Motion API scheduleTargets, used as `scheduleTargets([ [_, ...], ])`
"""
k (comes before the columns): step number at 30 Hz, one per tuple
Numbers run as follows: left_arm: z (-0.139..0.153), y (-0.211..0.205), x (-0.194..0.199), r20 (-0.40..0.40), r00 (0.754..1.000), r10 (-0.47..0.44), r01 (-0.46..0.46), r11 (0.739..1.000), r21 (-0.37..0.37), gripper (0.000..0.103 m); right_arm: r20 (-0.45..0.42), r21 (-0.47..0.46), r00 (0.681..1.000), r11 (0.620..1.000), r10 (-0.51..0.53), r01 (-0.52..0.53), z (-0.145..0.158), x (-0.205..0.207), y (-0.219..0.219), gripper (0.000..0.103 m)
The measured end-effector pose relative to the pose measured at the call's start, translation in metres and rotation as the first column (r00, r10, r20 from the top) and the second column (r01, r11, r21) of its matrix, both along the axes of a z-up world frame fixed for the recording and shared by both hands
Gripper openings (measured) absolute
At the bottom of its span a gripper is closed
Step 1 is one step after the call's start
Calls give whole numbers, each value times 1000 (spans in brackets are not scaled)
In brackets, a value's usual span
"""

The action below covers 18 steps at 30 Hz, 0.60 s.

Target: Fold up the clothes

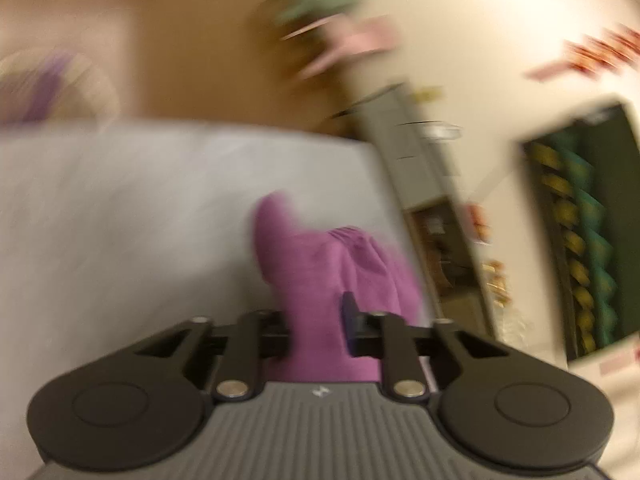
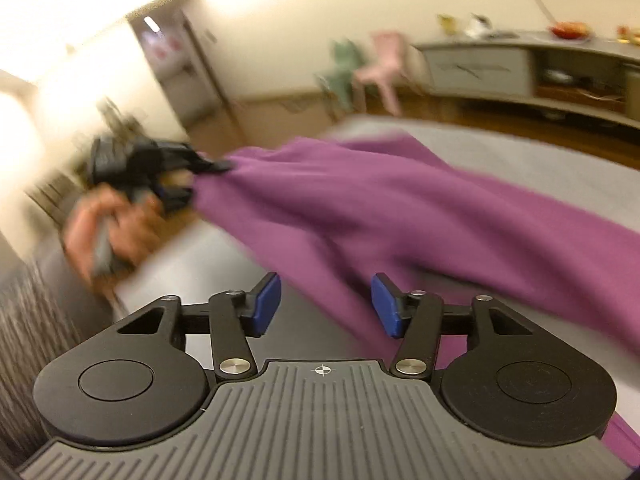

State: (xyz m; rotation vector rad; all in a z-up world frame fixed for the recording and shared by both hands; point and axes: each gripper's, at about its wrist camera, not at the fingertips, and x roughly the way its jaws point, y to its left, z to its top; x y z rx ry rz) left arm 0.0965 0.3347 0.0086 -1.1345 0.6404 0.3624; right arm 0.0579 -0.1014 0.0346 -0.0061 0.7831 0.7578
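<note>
In the blurred left wrist view, the left gripper had its black fingers closed on a bunched purple knit garment, the cloth filling the gap between them and rising ahead in a soft peak. Beneath the garment lay a pale grey flat counter. Beyond its far edge were a brown wooden floor, a cream wall and a grey low cabinet, all smeared.
</note>
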Motion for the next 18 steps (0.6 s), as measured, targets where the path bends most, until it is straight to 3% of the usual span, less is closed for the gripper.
scheduleTargets([
  [3,9,-11,0,-26,999,34,-31,994,106,39,67,-253,991,959,-117,130,-21,-36,-45,54],
  [5,18,-27,3,-41,999,20,-12,979,203,43,72,-326,978,922,-193,206,-31,-55,-79,56],
  [8,17,-47,9,-83,995,-58,79,958,275,44,50,-371,945,872,-324,319,-40,-71,-132,60],
  [11,12,-60,14,-136,984,-115,154,932,329,44,-37,-385,887,825,-461,413,-61,-68,-187,58],
  [18,13,-70,2,-162,978,-130,185,898,400,46,-54,-406,854,793,-517,455,-67,-86,-256,58],
])
